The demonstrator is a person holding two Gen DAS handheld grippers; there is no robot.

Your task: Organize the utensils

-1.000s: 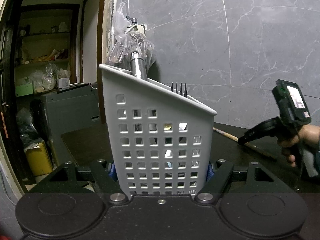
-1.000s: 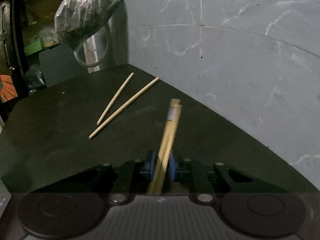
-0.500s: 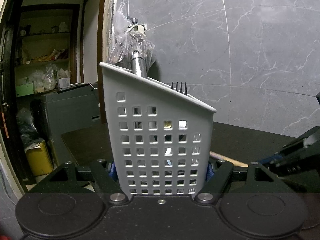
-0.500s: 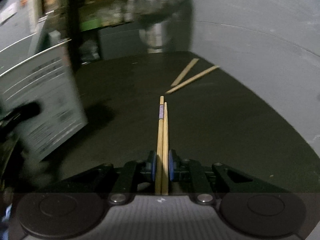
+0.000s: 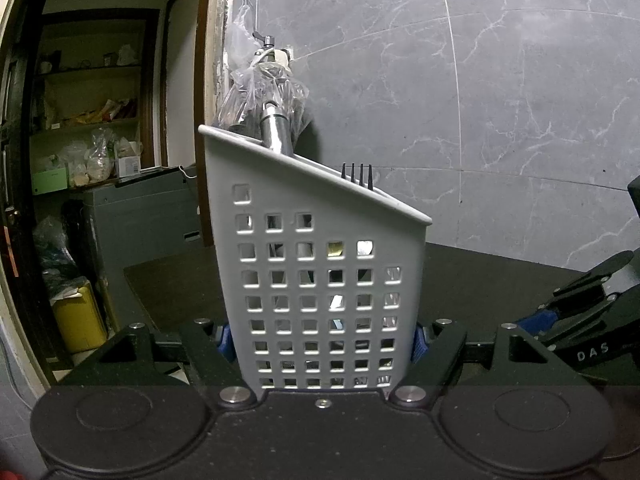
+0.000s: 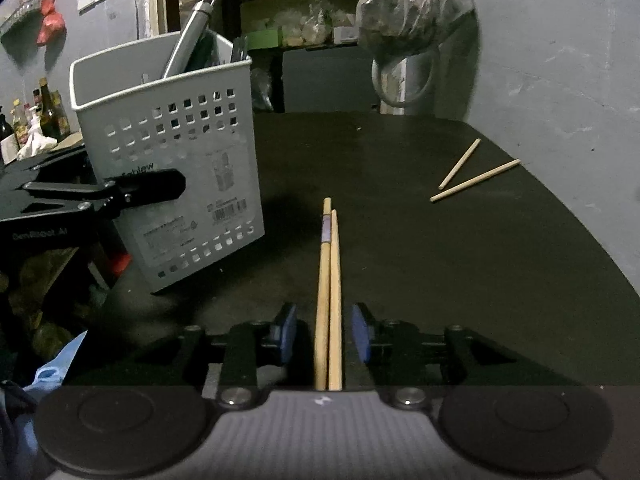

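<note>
The right gripper (image 6: 324,334) has its jaws opening — the blue pads (image 6: 285,334) stand clear of a pair of chopsticks (image 6: 330,280) that lies between them, running straight ahead along the dark tabletop (image 6: 460,260). One stick carries a pale band near its far end. Ahead and to the right of this claw, well apart, two more chopsticks (image 6: 472,178) lie crossed at a shallow angle close to the grey wall. Ahead and to its left stands the white perforated utensil holder (image 6: 172,176), with a metal handle (image 6: 188,36) leaning out of it. The left gripper (image 5: 322,340) is pinching that holder (image 5: 320,280) by its lower sides — fork tines (image 5: 357,176) poke above the slanted rim.
</note>
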